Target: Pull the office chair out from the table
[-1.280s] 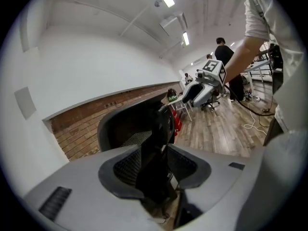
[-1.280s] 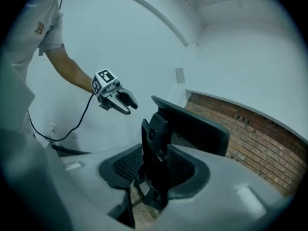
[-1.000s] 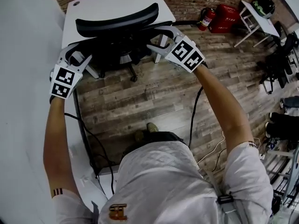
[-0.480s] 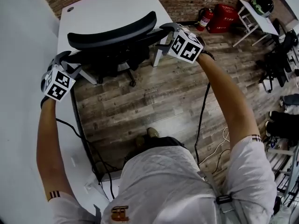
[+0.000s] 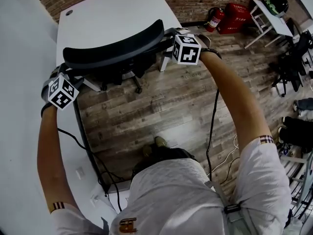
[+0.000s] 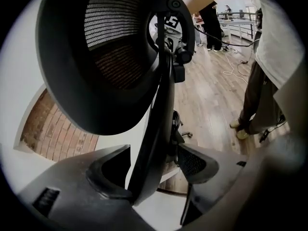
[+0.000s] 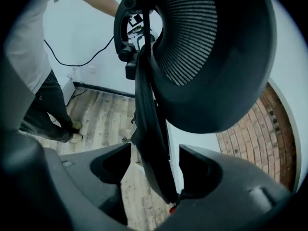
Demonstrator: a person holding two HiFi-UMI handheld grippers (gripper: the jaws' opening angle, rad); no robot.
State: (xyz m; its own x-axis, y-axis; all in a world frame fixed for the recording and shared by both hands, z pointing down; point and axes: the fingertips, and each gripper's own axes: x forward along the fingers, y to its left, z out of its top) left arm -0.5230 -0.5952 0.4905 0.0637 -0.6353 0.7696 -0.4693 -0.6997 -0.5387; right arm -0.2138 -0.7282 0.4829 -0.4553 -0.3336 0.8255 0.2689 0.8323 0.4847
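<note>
Since a second ago, both tools have been carried outward and down to the ends of the office chair's [image 5: 112, 45] curved backrest, and their marker cubes have been rolled. The left tool [image 6: 154, 170] and the right tool [image 7: 156, 167] are spread wide and unclamped, with the backrest's thin, smooth black rim set between the jaws. Ribbed mesh is seen inside the hard oval frame. The chair is found at the near edge of the smooth white table [image 5: 112, 13], on a wood-plank floor [image 5: 161, 106].
</note>
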